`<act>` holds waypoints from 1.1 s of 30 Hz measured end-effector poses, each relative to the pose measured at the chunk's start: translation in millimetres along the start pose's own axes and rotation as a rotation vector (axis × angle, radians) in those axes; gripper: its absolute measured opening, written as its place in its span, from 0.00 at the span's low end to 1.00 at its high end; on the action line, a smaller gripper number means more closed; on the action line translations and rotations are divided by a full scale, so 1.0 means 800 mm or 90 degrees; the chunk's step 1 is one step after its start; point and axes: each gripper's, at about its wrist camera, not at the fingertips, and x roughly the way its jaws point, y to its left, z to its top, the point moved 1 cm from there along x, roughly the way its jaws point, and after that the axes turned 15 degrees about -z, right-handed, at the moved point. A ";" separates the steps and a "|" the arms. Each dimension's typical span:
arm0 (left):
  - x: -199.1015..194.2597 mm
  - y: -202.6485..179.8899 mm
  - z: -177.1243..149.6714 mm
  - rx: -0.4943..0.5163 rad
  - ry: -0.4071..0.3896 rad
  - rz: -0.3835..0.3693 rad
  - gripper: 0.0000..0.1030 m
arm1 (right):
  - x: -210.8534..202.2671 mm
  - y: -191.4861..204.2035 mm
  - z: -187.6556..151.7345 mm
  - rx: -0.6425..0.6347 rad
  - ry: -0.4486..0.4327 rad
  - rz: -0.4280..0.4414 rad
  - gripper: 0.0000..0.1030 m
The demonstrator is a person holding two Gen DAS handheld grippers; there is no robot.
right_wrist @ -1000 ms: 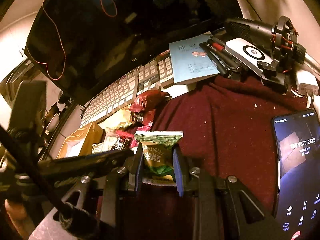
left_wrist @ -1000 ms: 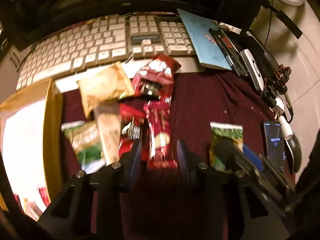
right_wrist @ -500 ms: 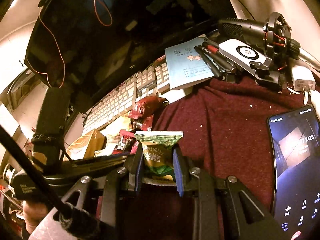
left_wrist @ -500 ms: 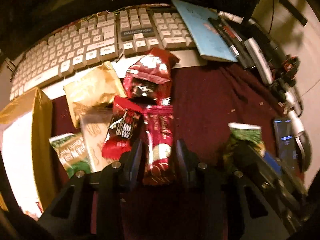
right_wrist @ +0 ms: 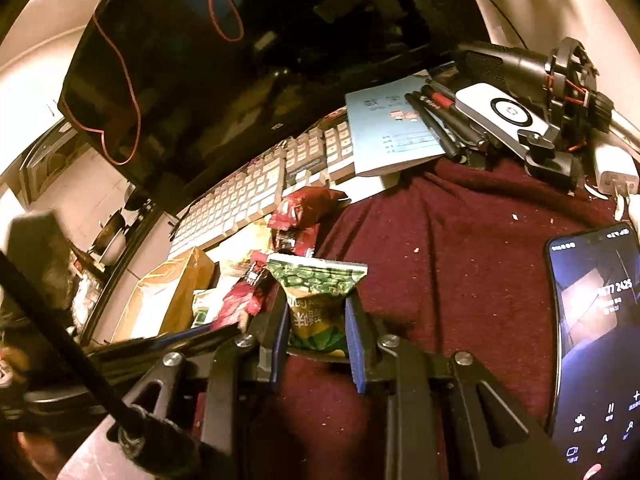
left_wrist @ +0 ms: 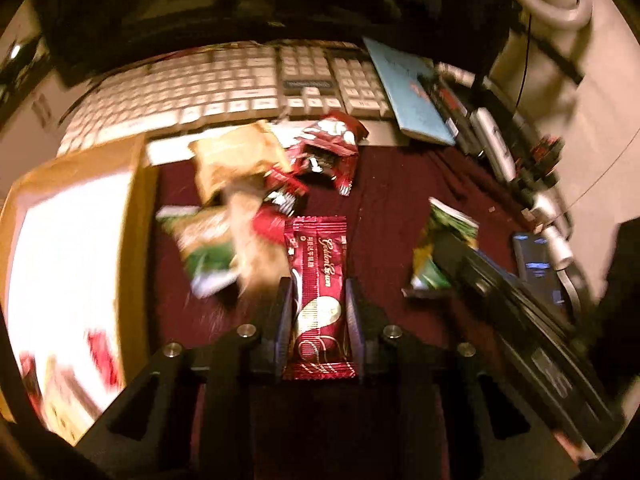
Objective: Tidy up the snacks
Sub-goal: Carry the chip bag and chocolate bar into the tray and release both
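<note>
the left gripper (left_wrist: pixel 319 300) was closing its jaws on a long red snack bar (left_wrist: pixel 318 292) — the bar ran lengthwise between the two fingers, its far end poking out past the tips above the dark red cloth (left_wrist: pixel 400 200). left of it lay a blurred heap of snack packets (left_wrist: pixel 240 200) beside an open cardboard box (left_wrist: pixel 80 240). the right gripper (right_wrist: pixel 316 316) was clenched on a green snack packet (right_wrist: pixel 316 292) standing upright between its blue pads — its crimped top rose above the fingertips. a keyboard (right_wrist: pixel 240 200) lay at the far side.
</note>
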 end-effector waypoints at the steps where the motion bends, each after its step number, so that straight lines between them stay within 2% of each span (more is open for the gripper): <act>1: -0.012 0.001 -0.006 -0.008 -0.016 -0.014 0.27 | -0.001 0.001 0.000 -0.003 -0.002 0.004 0.24; 5: -0.072 0.008 -0.035 -0.051 -0.088 -0.042 0.27 | -0.006 0.008 -0.002 -0.028 -0.011 0.026 0.24; 7: -0.104 0.022 -0.047 -0.079 -0.125 -0.042 0.27 | -0.002 0.017 -0.002 -0.054 0.014 0.075 0.23; 8: -0.122 0.030 -0.054 -0.086 -0.146 -0.030 0.27 | 0.003 0.021 -0.003 -0.061 0.044 0.106 0.23; 10: -0.156 0.050 -0.065 -0.100 -0.183 0.030 0.27 | 0.008 0.029 -0.004 -0.052 0.085 0.143 0.23; 11: -0.166 0.060 -0.069 -0.108 -0.192 0.039 0.27 | 0.006 0.038 -0.005 -0.059 0.096 0.163 0.23; 15: -0.199 0.115 -0.079 -0.160 -0.231 0.084 0.27 | -0.018 0.102 -0.011 -0.133 0.089 0.216 0.23; 18: -0.206 0.158 -0.081 -0.204 -0.241 0.100 0.27 | -0.021 0.157 -0.020 -0.193 0.100 0.237 0.23; 21: -0.208 0.195 -0.079 -0.231 -0.244 0.120 0.27 | -0.008 0.210 -0.027 -0.231 0.134 0.265 0.23; 24: -0.200 0.226 -0.077 -0.258 -0.226 0.108 0.27 | 0.019 0.249 -0.031 -0.258 0.168 0.248 0.23; 27: -0.182 0.249 -0.067 -0.259 -0.203 0.131 0.27 | 0.058 0.284 -0.038 -0.278 0.216 0.210 0.24; 29: -0.166 0.262 -0.064 -0.279 -0.178 0.116 0.27 | 0.075 0.298 -0.047 -0.289 0.243 0.190 0.24; 33: -0.146 0.278 -0.064 -0.296 -0.129 0.148 0.27 | 0.087 0.313 -0.060 -0.313 0.253 0.159 0.26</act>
